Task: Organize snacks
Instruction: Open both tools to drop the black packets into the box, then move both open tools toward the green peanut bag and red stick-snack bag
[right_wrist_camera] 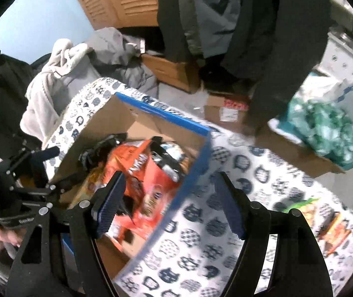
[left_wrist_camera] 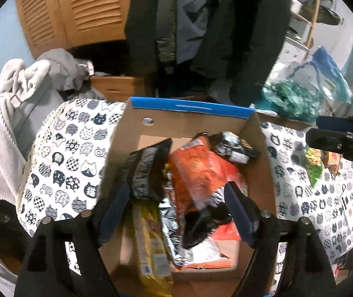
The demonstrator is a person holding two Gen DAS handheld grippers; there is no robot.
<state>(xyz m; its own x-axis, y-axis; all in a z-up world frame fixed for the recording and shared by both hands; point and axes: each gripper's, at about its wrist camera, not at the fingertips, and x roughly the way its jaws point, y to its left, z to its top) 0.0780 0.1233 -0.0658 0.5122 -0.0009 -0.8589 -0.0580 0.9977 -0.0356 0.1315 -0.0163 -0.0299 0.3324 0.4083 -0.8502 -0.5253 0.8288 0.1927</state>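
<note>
**Snacks boxed but loosely heaped; two packets outstanding**

Snacks for this task sit mostly inside the cardboard box (left_wrist_camera: 136, 133) at the centre of the left wrist view, on the cat-print cloth (left_wrist_camera: 72, 163). Contents seen: an orange bag (left_wrist_camera: 198, 170) uppermost, a black-and-silver packet (left_wrist_camera: 144, 170) leaning against the left wall, a yellow packet (left_wrist_camera: 151, 242) at the lower edge, and a dark packet (left_wrist_camera: 235, 148) toward the far right corner. Two further packets (left_wrist_camera: 321, 163) lie outside the box at the right of that frame.

Left gripper (left_wrist_camera: 176, 212) stands over the box with jaws apart and nothing between the pads. Right gripper (right_wrist_camera: 169, 205) likewise stands parted and empty, straddling the box's blue-edged right wall (right_wrist_camera: 196, 173) in the right wrist view.

Risks, as judged:
- The leaning packet stands near rim height; a finger passing low could tip it out over the left wall.
- The heap is uneven. Further bags dropped on top may slide off rather than settle.
- The right gripper's near finger hangs close to the box wall; a sideways sweep toward the loose packets could catch the rim and drag the box across the cloth.
- Both views are blurred, so the label detail cannot be read.
</note>
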